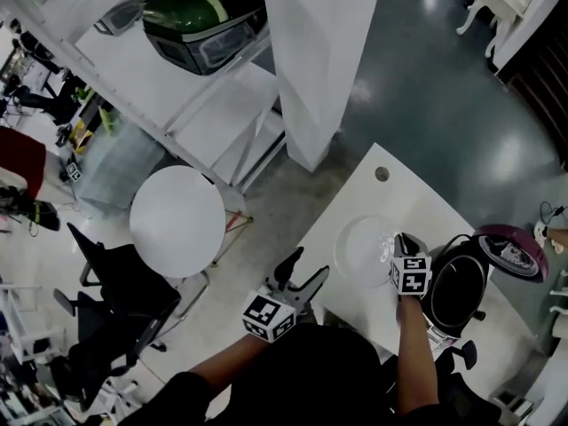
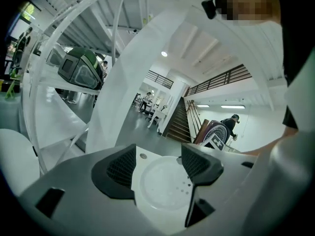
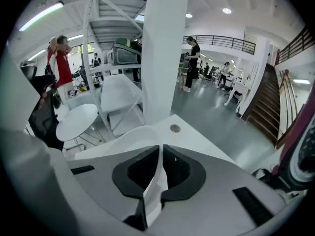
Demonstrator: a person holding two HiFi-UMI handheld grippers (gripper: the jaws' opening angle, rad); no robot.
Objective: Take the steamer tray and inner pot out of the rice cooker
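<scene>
currently right gripper [image 3: 161,150] jaws clamped on steamer tray [image 1: 362,252] rim; left gripper [image 2: 158,155] jaws apart, empty.

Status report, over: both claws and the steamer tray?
Right claw shut on steamer tray rim. Left claw open, empty. Tray out of rice cooker, over table. Nothing in the way.

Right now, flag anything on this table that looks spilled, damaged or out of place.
Nothing stands out. The right gripper holds the translucent steamer tray by its rim, level, at the white table beside the open rice cooker; the inner pot sits inside it. No spill or damage shows.
</scene>
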